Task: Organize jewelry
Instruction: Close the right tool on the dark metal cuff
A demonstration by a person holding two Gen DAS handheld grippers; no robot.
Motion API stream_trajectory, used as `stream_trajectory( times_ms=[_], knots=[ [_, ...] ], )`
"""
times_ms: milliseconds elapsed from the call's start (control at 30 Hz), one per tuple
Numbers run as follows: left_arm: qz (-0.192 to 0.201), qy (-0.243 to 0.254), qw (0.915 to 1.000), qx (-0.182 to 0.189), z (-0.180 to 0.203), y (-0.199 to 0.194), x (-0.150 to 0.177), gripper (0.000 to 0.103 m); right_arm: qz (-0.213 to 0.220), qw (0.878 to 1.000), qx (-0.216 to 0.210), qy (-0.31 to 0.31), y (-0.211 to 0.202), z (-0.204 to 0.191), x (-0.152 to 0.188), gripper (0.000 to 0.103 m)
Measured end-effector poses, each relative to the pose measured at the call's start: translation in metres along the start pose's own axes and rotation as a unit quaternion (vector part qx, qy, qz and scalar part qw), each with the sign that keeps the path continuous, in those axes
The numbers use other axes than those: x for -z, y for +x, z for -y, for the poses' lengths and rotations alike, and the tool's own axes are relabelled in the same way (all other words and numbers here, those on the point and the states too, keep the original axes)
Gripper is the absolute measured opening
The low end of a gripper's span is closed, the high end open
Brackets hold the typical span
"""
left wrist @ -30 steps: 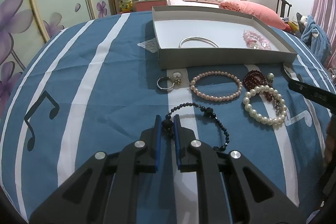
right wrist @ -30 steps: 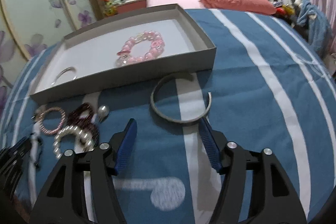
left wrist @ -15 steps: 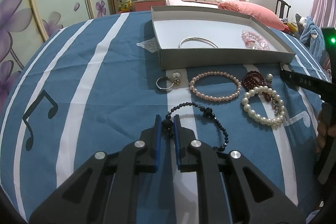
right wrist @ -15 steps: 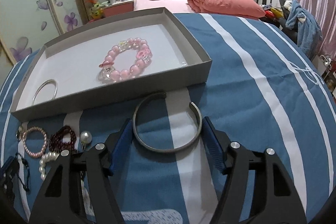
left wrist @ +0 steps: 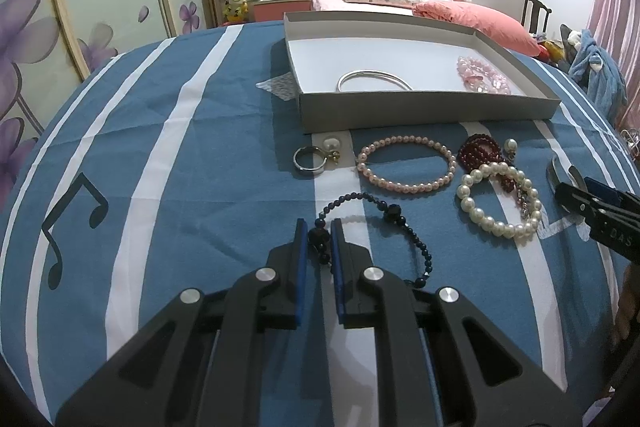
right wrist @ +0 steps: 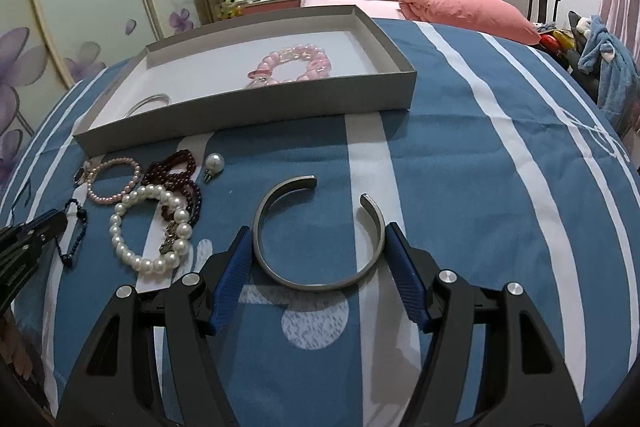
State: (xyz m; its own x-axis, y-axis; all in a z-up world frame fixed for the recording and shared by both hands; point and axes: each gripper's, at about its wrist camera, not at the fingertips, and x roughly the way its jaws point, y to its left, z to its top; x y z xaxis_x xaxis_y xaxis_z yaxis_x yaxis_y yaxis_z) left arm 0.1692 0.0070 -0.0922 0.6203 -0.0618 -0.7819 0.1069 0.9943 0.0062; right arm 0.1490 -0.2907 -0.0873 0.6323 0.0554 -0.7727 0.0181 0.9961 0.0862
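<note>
The left gripper (left wrist: 319,241) was pinched nearly closed on a dark bead of the dark blue beaded bracelet (left wrist: 394,215), whose loop trailed ahead and to the right of the fingers over the striped blue cloth (left wrist: 200,147). Gripping one bead at the near end was probably the surest hold on something so limp. A little farther ahead lay a metal ring (left wrist: 309,160) with a pearl earring (left wrist: 331,145) touching it, then to the right a pink pearl bracelet (left wrist: 406,165), a dark red bead bracelet (left wrist: 480,151) and a white pearl bracelet (left wrist: 498,201) overlapping the red one. They sat in a loose row just short of the grey tray (left wrist: 420,107), likely laid out for sorting. Inside the tray a thin silver bangle (left wrist: 374,79) rested near the front wall and a pink bead bracelet (left wrist: 482,75) lay toward the right end, so part of the sorting looked done.

The right gripper (right wrist: 319,241) was spread wide, its blue pads straddling the closed back of the open metal cuff (right wrist: 316,279). The pads looked to be at or nearly against the cuff's outer sides; whether they pressed it could not be told. The cuff lay flat with its gap pointing away toward the tray, so the fingers could squeeze across its widest part. A loose pearl pendant (right wrist: 213,163) sat ahead to the left, before the tray wall.
</note>
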Motion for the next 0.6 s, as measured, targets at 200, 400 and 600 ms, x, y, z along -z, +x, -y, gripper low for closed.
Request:
stream_trajectory(
  times_ms=[200, 400, 600],
  knots=[
    [0.001, -0.002, 1.0000, 0.004, 0.000, 0.000, 0.000, 0.012, 0.003, 1.000, -0.013, 0.009, -0.002, 0.003, 0.002, 0.066],
    [0.023, -0.013, 0.9995, 0.019, -0.002, -0.010, 0.002, 0.012, 0.011, 0.999, -0.040, 0.027, -0.009, 0.006, 0.007, 0.066],
    [0.058, -0.008, 0.9977, 0.035, 0.005, -0.025, 0.006, 0.012, 0.036, 0.998, -0.048, 0.021, -0.021, 0.002, 0.010, 0.066]
  ],
)
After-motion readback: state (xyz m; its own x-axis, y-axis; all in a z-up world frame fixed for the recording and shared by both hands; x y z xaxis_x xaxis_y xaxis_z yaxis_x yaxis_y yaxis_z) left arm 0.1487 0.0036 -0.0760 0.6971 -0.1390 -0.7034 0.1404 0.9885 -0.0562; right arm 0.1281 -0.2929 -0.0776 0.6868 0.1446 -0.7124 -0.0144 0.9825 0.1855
